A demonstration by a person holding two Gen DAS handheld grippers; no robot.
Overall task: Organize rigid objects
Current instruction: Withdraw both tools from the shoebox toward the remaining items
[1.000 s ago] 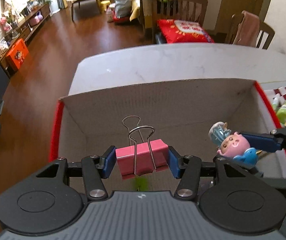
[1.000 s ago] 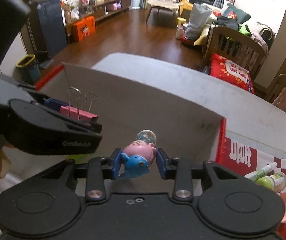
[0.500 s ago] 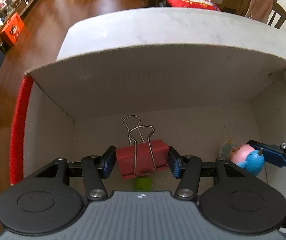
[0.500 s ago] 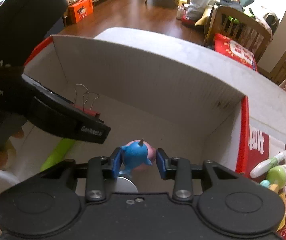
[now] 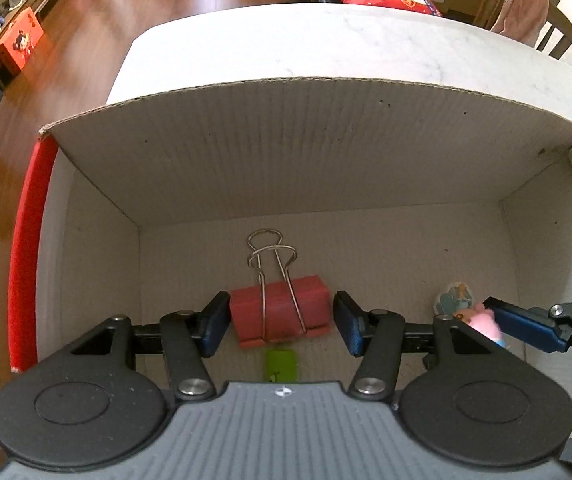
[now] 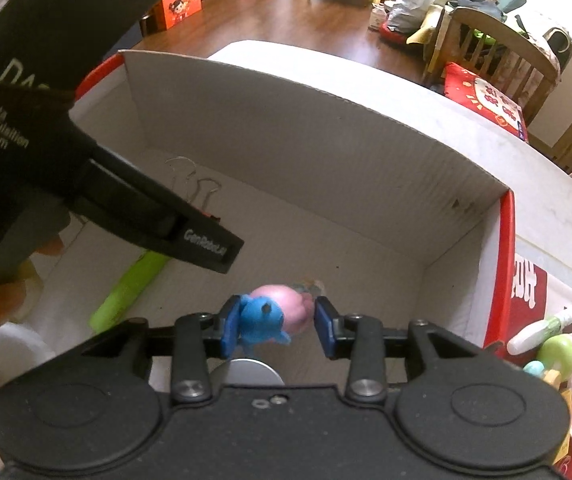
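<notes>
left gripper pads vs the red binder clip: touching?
Apart. The left wrist view shows the cardboard box floor in a gap between the red binder clip and each pad of the left gripper, whose jaws are opening.

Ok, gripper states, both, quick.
Left gripper: jaws opening, red binder clip between, pads clear.
Right gripper: jaws opening, pink-and-blue toy between.
</notes>
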